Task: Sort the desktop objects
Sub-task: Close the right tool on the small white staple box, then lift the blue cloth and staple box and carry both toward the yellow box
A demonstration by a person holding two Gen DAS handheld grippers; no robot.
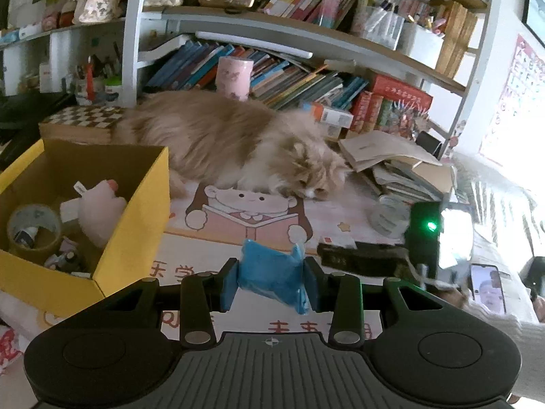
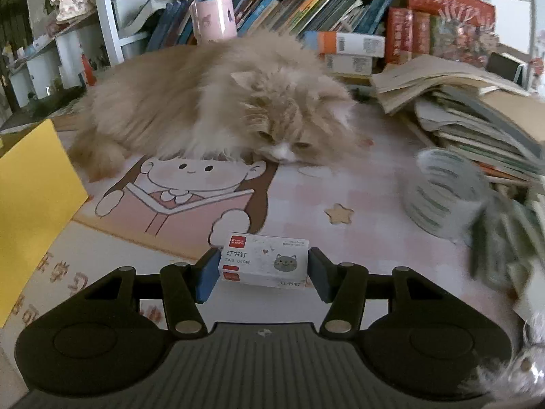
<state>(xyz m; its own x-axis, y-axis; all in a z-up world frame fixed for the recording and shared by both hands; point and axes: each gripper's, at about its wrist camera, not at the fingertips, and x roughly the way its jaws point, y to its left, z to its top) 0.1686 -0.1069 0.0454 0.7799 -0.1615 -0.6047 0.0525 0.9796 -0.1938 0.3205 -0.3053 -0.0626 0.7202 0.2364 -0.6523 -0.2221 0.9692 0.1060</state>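
A crumpled blue packet [image 1: 270,271] sat pinched between the fingers of the left gripper [image 1: 270,281], held above the counter [image 1: 204,259] just right of a yellow box [image 1: 133,225]. The box held a tape roll [image 1: 32,228] and a pink plush toy [image 1: 98,208]. The right gripper [image 2: 262,269] had its fingers closed on a white staple box [image 2: 264,260] printed with a grey cat face, low over the cartoon desk mat [image 2: 299,201]. Behind both, a long-haired ginger cat [image 2: 221,102] lay sprawled on the mat, chin down, before crowded bookshelves [image 1: 306,78]. A striped roll [image 2: 439,194], blurred, stood to the right beside stacked books [image 2: 470,119].
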